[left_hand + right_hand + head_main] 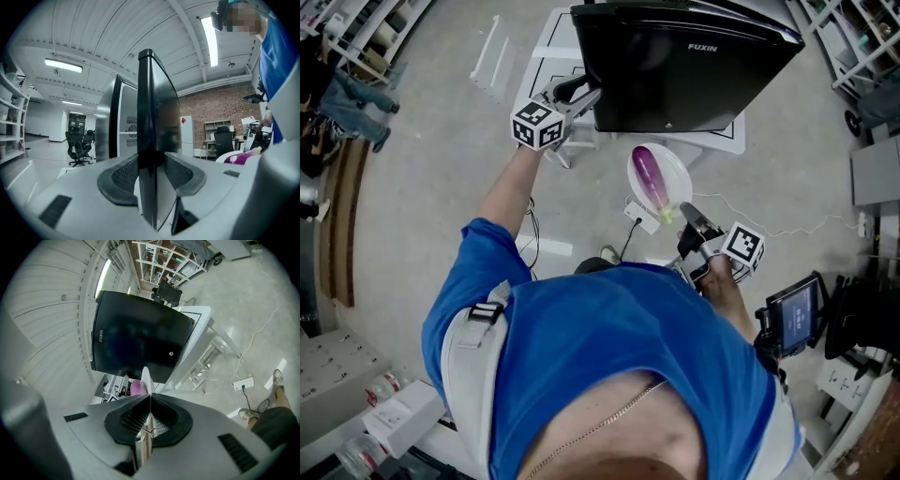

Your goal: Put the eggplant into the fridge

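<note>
Blue shirt (609, 347) fills six o'clock. Left fingers (123, 177) grasp the fridge door (151, 108) edge at twelve; right fingers (129, 420) are clenched, eggplant (652, 180) on a plate (678, 176) at their eleven.

Left hand-held gripper (581, 92) clamped, right (687, 214) closed.

Blue short-sleeved shirt (609, 328), grey strap (476, 352) with black buckle (486, 312), thin neck chain (598, 424).
</note>
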Demonstrator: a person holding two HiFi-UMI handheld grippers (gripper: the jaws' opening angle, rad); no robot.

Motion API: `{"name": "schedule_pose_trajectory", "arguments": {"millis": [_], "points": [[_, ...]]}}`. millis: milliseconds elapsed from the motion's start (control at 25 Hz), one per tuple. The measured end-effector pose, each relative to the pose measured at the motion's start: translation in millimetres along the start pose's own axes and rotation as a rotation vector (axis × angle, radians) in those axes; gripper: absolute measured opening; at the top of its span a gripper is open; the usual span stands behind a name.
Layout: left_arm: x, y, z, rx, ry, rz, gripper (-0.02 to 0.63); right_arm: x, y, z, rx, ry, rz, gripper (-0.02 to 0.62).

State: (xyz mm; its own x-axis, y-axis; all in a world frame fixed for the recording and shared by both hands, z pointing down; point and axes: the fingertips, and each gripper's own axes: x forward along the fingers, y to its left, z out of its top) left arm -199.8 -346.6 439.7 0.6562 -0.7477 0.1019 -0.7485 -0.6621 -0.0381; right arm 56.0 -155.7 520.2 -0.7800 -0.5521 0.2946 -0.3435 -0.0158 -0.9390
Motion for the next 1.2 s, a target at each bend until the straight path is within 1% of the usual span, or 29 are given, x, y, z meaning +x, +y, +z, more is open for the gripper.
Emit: {"name": "schedule_pose_trajectory", "arguments": {"millis": [240,560,720,840,960,1200], "points": [[-17.4,-32.6,-2.1,-0.009,-0.018,0.003,0.165,-12.8,-5.8,-14.4,0.018,0.014,0.015,0.011],[-42.6,-96.3,-2.6,-0.011,-0.030,0.046,0.152,-45.5,-15.8,-36.0,-0.006,0.091,0.046,0.012],[-55.5,-124.4,-4.0,-0.021,-0.028,0.082,0.146,-72.1,-22.0,-43.4,-0.006,0.103,0.055,0.011],[-58.2,-152.1,-4.2,-0.019,-0.026,0.107,0.141,-100.8,-34.8,-45.4,-0.006,0.105,0.055,0.011],[-58.2,-183.0,-3.6,-0.013,-0.025,0.112,0.137,-128.0,-46.8,-49.3,-0.005,0.108,0.051,0.011],[-58.4,-233.8,-3.2,-0.003,-0.021,0.105,0.132,-166.1,-55.5,-59.3,-0.011,0.106,0.065,0.011]]}}
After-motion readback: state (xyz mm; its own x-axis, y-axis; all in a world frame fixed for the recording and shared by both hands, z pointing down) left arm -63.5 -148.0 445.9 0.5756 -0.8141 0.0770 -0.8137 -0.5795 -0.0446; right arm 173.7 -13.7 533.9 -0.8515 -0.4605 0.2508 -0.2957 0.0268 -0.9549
